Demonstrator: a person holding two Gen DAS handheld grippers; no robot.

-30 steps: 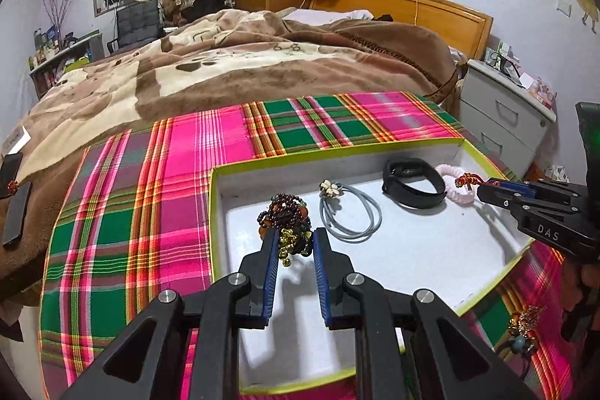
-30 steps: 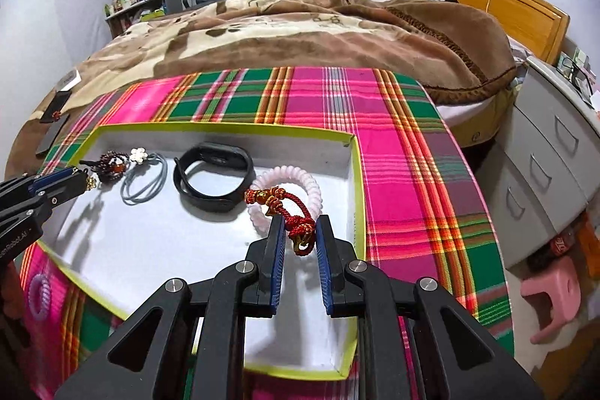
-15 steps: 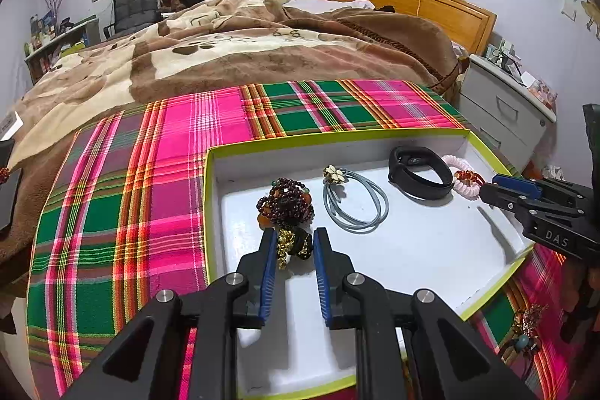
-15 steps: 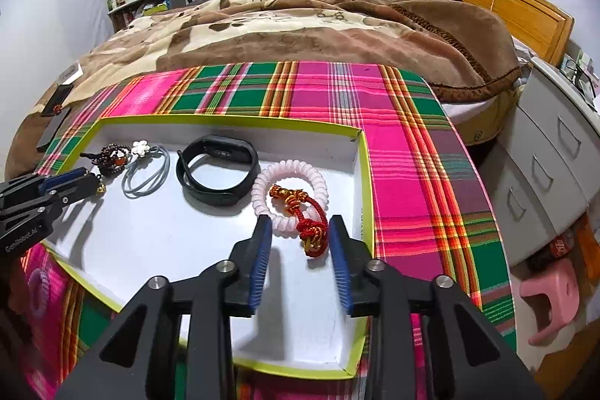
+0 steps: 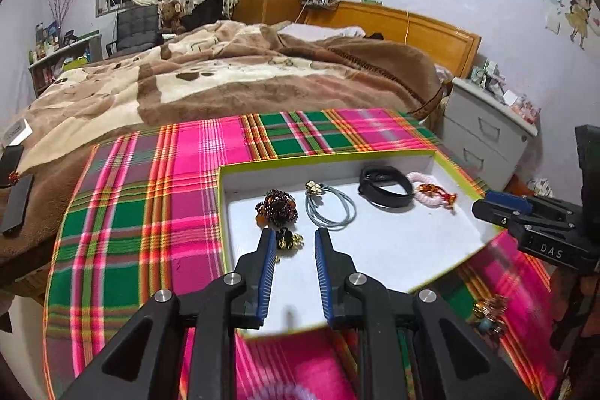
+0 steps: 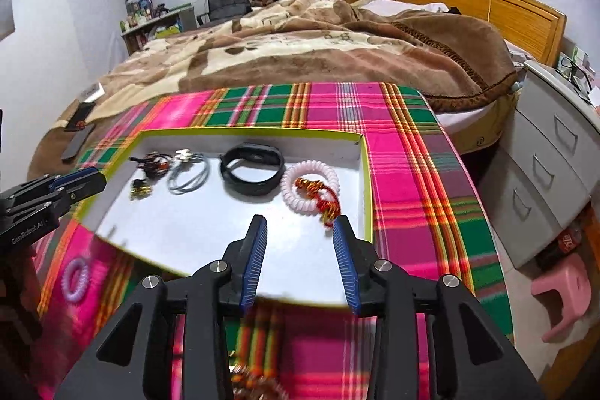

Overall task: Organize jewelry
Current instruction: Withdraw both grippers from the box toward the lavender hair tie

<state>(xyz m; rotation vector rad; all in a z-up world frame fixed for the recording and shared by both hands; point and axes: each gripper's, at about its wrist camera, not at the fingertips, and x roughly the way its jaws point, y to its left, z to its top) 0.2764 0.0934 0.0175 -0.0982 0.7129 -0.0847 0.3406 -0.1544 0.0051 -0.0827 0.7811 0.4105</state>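
Observation:
A white tray with a lime rim point(image 5: 442, 152) lies on plaid cloth. In it, from left to right, are a dark bead bracelet point(image 5: 276, 205), grey hair ties point(image 5: 330, 208), a black band point(image 5: 384, 188) and a pink coil tie point(image 5: 427, 188) with a red knotted cord point(image 5: 437, 192). My left gripper point(image 5: 294, 233) hovers over the tray with its jaws opening. The bracelet's gold charm lies loose between the tips. My right gripper point(image 6: 300, 220) is also opening, wide, just short of the red cord point(image 6: 322, 197), whose end lies by the right fingertip.
A purple coil tie point(image 6: 75, 278) and a beaded piece point(image 5: 487, 313) lie on the cloth outside the tray. A bed with a brown blanket point(image 6: 300, 44) lies behind. Grey drawers point(image 6: 543, 152) and a pink stool point(image 6: 562, 291) stand to the right.
The right jaws spread wide and let go of the red cord, which now rests on the pink coil. The left jaws widened a little. Both grippers drew back and up from the tray.

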